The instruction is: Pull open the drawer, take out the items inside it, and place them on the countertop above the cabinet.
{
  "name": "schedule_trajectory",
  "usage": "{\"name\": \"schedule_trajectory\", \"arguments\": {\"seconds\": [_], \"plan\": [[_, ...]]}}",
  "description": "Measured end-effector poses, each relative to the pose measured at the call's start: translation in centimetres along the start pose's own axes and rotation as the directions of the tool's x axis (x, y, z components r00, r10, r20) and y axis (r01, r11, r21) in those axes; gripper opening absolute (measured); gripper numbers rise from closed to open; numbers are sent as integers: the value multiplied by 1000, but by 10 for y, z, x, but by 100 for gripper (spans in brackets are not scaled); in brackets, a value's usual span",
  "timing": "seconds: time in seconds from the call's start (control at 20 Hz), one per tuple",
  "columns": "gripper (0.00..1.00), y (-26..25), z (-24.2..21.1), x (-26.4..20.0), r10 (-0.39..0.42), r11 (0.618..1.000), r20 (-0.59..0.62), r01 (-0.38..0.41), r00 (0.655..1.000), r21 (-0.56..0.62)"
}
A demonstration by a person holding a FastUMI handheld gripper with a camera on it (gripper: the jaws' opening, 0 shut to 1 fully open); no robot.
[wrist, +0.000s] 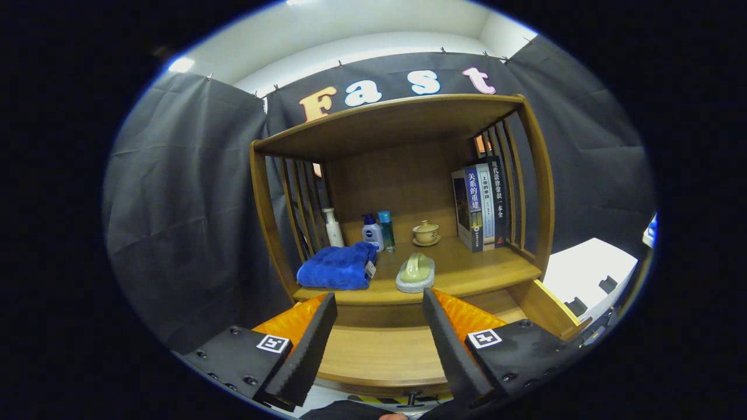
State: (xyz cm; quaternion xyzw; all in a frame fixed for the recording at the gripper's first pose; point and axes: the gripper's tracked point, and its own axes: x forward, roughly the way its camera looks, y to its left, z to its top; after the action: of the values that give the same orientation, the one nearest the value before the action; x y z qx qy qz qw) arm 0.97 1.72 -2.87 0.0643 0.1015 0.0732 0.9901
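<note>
Gripper (379,326), low centre: fingers released, apart, grasping nothing, above the pulled-out wooden drawer (379,356). Folded blue towel (338,267) and green-handled scrub brush (415,273) rest mid-frame on the wooden countertop (467,268).

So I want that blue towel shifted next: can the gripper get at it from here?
Probably yes. The gripper is open over the pulled-out drawer, and the blue towel lies just beyond the fingers on the countertop with nothing between.
</note>
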Motion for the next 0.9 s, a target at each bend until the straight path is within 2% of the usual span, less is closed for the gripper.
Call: {"name": "schedule_trajectory", "arguments": {"seconds": [0.25, 0.4, 0.55, 0.9], "plan": [[95, -3, -32, -21, -47, 996, 31, 50, 998, -77], [95, 0, -55, -26, -49, 991, 22, 52, 999, -119], [95, 7, -80, -31, -31, 992, -10, 29, 999, -119], [96, 2, -124, -36, -58, 992, -57, 51, 997, -116]]}}
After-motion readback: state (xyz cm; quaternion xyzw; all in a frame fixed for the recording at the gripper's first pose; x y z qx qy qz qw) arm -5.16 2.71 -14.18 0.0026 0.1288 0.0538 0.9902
